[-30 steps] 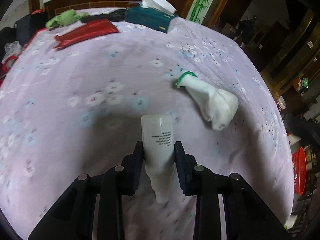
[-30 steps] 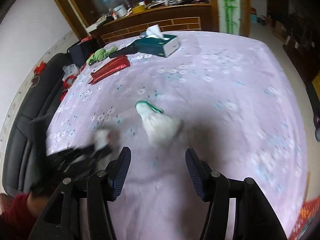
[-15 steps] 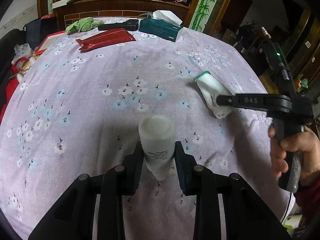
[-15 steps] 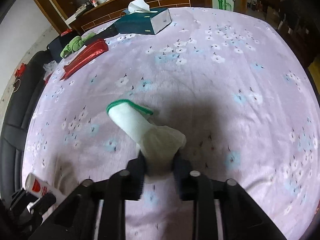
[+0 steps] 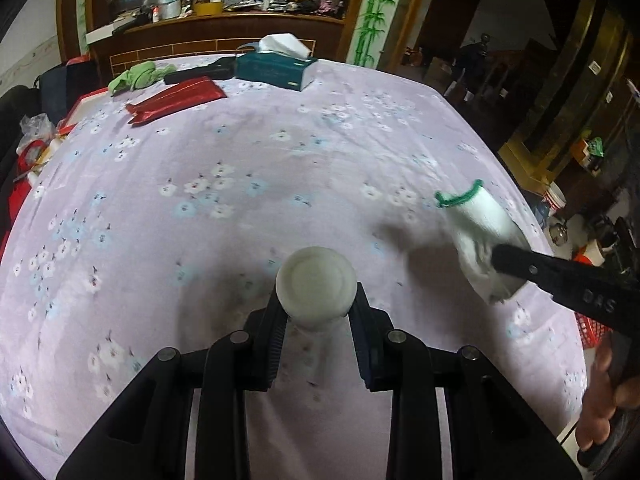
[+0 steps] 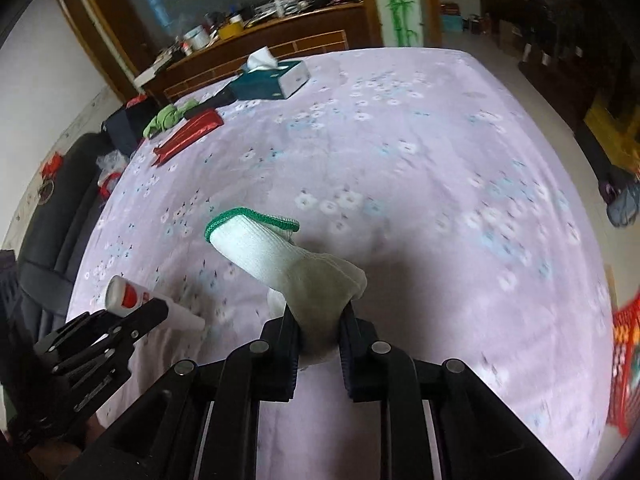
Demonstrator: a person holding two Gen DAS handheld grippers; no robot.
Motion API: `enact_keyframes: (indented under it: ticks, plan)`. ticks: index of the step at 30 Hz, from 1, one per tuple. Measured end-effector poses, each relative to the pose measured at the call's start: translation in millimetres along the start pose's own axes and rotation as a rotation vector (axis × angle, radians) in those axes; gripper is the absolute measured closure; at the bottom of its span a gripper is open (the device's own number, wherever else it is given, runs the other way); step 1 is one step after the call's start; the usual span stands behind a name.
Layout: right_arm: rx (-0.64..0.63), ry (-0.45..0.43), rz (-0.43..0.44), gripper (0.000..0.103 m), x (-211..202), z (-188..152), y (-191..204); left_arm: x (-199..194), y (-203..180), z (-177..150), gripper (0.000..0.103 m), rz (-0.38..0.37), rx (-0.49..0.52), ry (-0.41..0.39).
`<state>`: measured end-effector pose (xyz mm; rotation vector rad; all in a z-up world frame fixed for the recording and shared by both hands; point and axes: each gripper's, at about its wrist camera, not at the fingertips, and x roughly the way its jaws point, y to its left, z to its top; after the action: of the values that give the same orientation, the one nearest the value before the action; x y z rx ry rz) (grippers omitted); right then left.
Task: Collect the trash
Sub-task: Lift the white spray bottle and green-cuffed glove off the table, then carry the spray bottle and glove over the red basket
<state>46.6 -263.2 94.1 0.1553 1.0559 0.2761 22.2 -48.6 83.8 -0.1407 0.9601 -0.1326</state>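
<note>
- Black two-finger left gripper (image 5: 316,336): jaws drawn in on a white plastic squeeze bottle (image 5: 316,287), pads pressed to both its sides; the bottle's round flat base faces the camera. The right wrist view shows the same bottle (image 6: 132,300) with a red patch on its label, held off the cloth.
- Black two-finger right gripper (image 6: 319,344): jaws closed narrowly on a white knitted work glove with a green rolled cuff (image 6: 288,264), pinched at the bunched finger end; the cuff end juts forward, lifted clear of the cloth. In the left wrist view the glove (image 5: 480,224) hangs near the table's right edge.
- Lilac tablecloth with a white and blue blossom print (image 5: 240,152): soft, slightly creased, a broad bare stretch ahead of both grippers.
- Far edge, well apart from both grippers: a teal cardboard tissue box with a white tissue standing up (image 5: 276,68), a flat red foil packet (image 5: 176,100), a crumpled green cloth (image 5: 136,76).
</note>
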Motion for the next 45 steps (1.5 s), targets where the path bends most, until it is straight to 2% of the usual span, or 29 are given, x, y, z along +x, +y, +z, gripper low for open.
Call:
enact_keyframes:
  ticks: [13, 28, 45]
  plan:
    - [0.094, -0.029, 0.004, 0.085, -66.0, -62.7, -46.4, -29.7, -73.6, -29.1, 0.074, 0.005, 0.099, -0.037]
    - [0.144, -0.107, -0.005, 0.085, -109.5, -73.0, -80.3, -52.9, -134.0, -29.3, 0.074, -0.006, 0.197, -0.099]
    - [0.2, -0.144, -0.008, 0.085, -131.2, -79.6, -104.4, -55.6, -162.2, -26.6, 0.074, -0.026, 0.253, -0.117]
